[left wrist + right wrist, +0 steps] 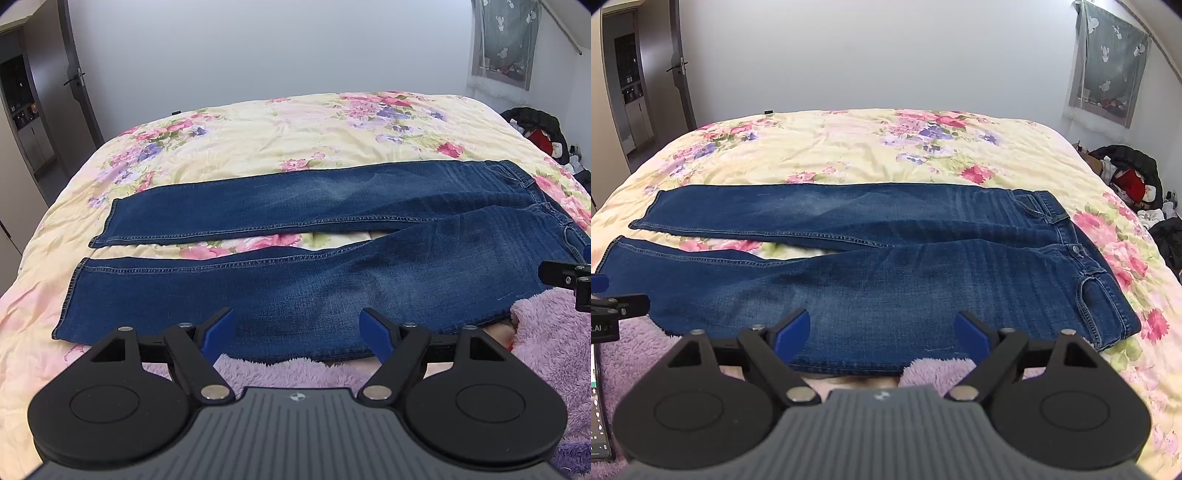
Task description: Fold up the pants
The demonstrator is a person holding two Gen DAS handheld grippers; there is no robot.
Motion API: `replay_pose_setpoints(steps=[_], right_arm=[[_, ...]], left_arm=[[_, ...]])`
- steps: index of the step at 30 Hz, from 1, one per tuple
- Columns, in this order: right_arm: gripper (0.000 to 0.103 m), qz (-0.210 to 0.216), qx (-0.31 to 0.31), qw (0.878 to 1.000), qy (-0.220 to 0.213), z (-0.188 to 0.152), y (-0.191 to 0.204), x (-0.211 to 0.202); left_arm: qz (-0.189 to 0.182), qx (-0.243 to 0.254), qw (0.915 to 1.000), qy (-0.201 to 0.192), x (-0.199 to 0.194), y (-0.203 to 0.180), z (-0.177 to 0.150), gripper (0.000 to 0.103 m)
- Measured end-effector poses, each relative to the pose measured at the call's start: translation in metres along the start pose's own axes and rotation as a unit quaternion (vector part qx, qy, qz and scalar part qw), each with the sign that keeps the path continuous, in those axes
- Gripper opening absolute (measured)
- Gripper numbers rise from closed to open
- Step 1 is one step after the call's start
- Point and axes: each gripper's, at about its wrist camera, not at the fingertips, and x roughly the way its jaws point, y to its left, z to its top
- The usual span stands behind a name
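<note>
Above the near edge of the jeans (332,273) — left gripper (297,334) and right gripper (882,338), both tilted downward, jaws wide, empty.

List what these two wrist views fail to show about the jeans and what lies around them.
- Near edge of the jeans: left wrist view, hidden behind the left gripper.
- Jeans' underside: both views, against the floral quilt.
- Phone screen: right wrist view, cut off by the left frame edge, text too small.
- Clothes pile: right wrist view, items too small to separate.

Floral bed (849,147), white wall (868,55)
</note>
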Motion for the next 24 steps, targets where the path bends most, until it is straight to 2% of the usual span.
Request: replay_pose_setpoints(steps=[24], right_arm=[[0.082, -0.004, -0.001, 1.0, 0.001, 0.0018, 0.0007, 0.0006]], left_arm=[[-0.001, 0.002, 1.0, 0.0, 0.0012, -0.0034, -0.0024, 0.089]])
